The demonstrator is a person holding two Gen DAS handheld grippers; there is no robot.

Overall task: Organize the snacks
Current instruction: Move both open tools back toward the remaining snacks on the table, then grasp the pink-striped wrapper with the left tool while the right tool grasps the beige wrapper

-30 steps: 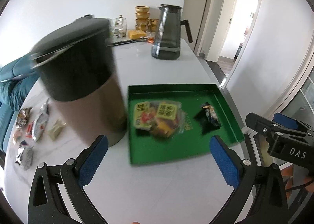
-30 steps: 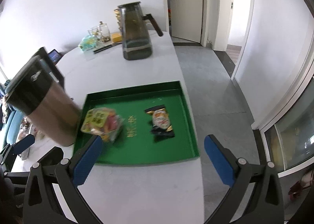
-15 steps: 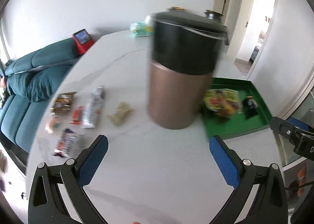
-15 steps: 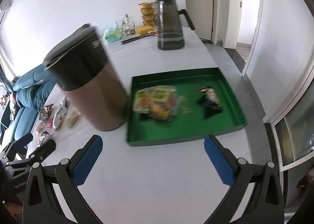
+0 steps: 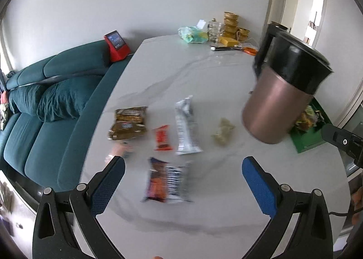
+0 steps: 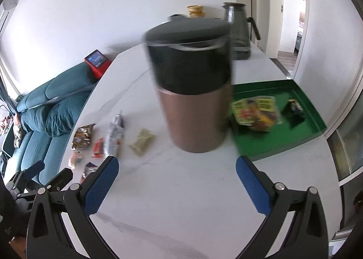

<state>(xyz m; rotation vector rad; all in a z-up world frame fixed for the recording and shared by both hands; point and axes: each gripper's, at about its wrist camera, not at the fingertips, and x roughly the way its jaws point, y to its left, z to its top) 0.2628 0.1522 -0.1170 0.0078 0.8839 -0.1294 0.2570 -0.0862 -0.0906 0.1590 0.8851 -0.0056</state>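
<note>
A pale marbled worktop [image 5: 204, 73] stands beside a teal sofa [image 5: 52, 91]. Loose snack packets lie near its sofa-side edge: a brown crinkled bag [image 5: 128, 122], a small red-orange wrapper [image 5: 162, 137], a long silver foil pack [image 5: 186, 123] and a blue-orange-and-white wrapped bar [image 5: 166, 183]. They appear light, soft and slippery; grip each across its flat middle. A shallow green tray [image 6: 314, 112] at the opposite edge holds two packets, behind a copper-and-black cylindrical canister [image 6: 192, 91]. The left gripper [image 5: 182, 178] is spread wide above the wrapped bar, holding nothing. The right gripper [image 6: 177, 176] is equally spread and empty.
</note>
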